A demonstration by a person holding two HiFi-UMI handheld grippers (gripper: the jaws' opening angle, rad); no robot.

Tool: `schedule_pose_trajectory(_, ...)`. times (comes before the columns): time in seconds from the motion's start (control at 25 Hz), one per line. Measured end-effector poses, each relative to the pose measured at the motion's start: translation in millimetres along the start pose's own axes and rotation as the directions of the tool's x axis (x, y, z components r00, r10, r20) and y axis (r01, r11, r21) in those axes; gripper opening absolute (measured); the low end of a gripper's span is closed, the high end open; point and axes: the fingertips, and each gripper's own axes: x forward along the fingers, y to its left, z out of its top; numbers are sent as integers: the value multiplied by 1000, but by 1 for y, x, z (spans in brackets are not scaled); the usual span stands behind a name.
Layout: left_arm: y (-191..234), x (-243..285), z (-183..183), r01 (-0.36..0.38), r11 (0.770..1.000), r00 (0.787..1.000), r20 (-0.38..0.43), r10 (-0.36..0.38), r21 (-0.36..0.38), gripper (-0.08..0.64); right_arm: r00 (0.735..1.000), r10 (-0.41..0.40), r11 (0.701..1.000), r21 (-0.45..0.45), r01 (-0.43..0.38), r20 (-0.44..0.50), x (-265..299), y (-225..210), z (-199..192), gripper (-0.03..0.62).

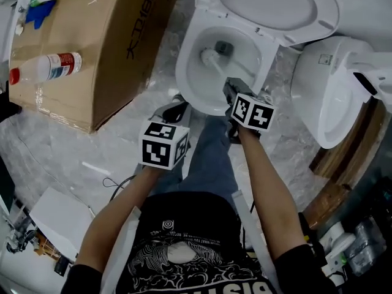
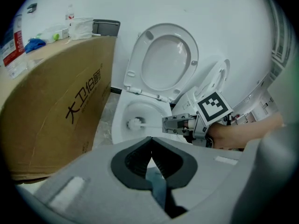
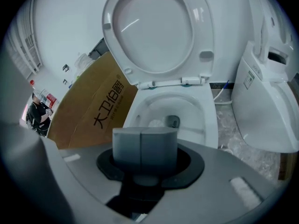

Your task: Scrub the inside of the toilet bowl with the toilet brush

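1. While I am clamping my right gripper point(image 1: 231, 89) shut on the handle of the toilet brush point(image 1: 213, 61), its white bristle head is sitting low inside the toilet bowl point(image 1: 184, 78), close to the dark drain opening.
2. Judging by that, the scrubbing is under way and not finished. The brush is reaching only one patch near the bottom, and the bowl's walls are looking evenly white, so I cannot tell how much has been cleaned. I am taking the sides and the area under the rim as work left to do.
3. My left gripper point(image 1: 173, 111) is hanging back over the floor beside my leg, well apart from the bowl, with its jaws pressed together on nothing.
4. The seat and lid point(image 1: 278, 5) are standing raised behind the bowl, so nothing is covering the opening.
5. A large cardboard box point(image 1: 98, 60) is lying near the bowl's left side, with a bottle point(image 1: 46, 67) resting on top.
6. A second toilet point(image 1: 324, 97) is standing near on the right. I am judging that the box and this toilet are limiting how widely I can swing the handle.
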Motion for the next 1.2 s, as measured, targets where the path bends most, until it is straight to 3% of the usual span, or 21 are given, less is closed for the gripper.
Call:
schedule_pose_trajectory(0.32, -5, 2, -4, -33, 999, 999, -1, 33, -43, -6, 1000, 14, 999, -33, -14, 15, 10, -11, 36, 155)
schedule_pose_trajectory(0.68, -5, 7, 6, -33, 999, 999, 0, 33, -21, -6, 997, -36, 999, -20, 37, 63, -1, -43, 58, 155)
schedule_pose_trajectory(0.92, -8, 10, 9, -6, 1000, 1000, -16, 6, 31, -6, 993, -91, 995, 35, 88, 79, -19, -70, 45, 155)
schedule_pose_trajectory(1.2, -18, 14, 12, 39, 995, 999, -41, -35, 96, -6, 990, -127, 987, 108, 119, 65, -39, -83, 3, 155)
